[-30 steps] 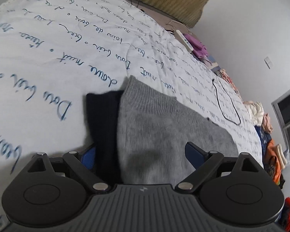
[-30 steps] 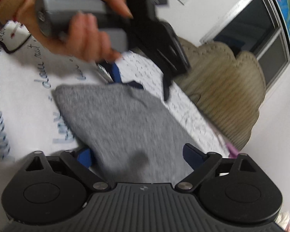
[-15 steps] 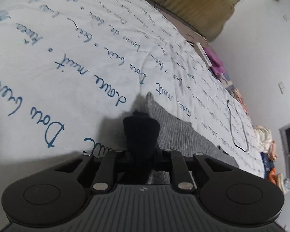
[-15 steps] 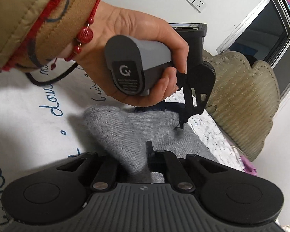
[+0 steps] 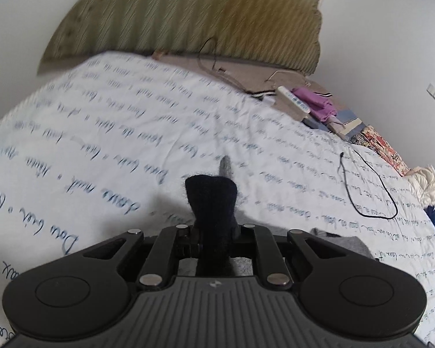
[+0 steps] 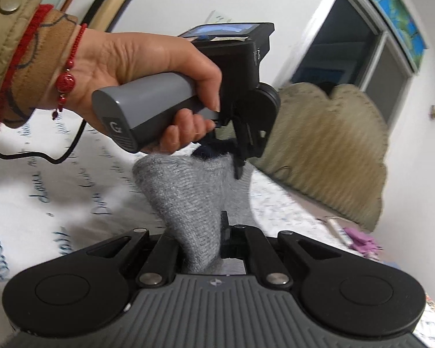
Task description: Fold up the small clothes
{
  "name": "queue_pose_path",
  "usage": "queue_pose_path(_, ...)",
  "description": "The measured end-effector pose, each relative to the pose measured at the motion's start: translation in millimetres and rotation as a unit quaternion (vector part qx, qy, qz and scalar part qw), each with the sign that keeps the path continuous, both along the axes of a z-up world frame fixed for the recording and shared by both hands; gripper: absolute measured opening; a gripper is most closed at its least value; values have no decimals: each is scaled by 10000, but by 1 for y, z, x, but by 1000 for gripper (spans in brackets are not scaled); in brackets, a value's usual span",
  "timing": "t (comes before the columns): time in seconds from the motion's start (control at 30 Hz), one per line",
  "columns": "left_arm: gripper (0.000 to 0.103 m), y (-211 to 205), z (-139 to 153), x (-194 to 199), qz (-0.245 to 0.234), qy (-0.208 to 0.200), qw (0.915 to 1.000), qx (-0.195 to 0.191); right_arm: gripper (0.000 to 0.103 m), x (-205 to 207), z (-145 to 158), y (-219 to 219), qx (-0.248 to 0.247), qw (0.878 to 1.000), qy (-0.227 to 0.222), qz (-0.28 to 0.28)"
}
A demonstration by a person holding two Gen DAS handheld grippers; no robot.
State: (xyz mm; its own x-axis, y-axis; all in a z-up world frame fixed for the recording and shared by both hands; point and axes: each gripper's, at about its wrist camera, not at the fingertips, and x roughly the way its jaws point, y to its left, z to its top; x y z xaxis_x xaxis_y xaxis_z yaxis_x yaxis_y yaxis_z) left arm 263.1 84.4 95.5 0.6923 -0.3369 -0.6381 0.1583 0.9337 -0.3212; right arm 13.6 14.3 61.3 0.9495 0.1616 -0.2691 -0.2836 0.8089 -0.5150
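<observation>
Grey knit garment [image 6: 188, 200] is hanging stretched between the two tools, lifted off the bed. Nearest in the right wrist view, the right tool [image 6: 214, 246] is clenching one bunched end of the grey knit, the fabric squeezed between its closed jaws and spreading upward from there. Nearest in the left wrist view, the left tool [image 5: 213, 237] is gripping a dark navy part of the garment [image 5: 211, 203], which is bulging up out of its closed jaws, with a sliver of grey knit showing just behind it. Farther along in the right wrist view, the person's left hand [image 6: 148, 69] is wrapping around the grey handle of the left tool above the far end of the cloth, a red bead bracelet [image 6: 66, 78] and a tan sleeve [image 6: 11, 43] showing at the wrist. Beneath everything, the white bedspread [image 5: 101, 133] with blue handwriting is lying spread out, a black cable [image 5: 371, 191] looping on it. Beyond that, a padded olive headboard [image 5: 188, 20] is standing against the white wall.
</observation>
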Motion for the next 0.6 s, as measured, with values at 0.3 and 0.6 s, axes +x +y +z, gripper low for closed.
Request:
queue_pose_path(0.3,13,-71,24,-16,-301,-325,9988,189,6,-24,6,-56,201,9985,-131,-488)
queue_pose_path(0.6,13,-145,24,-25,-734,-438,9955,404,6,-30,0,-96,364,9951,-141,-909)
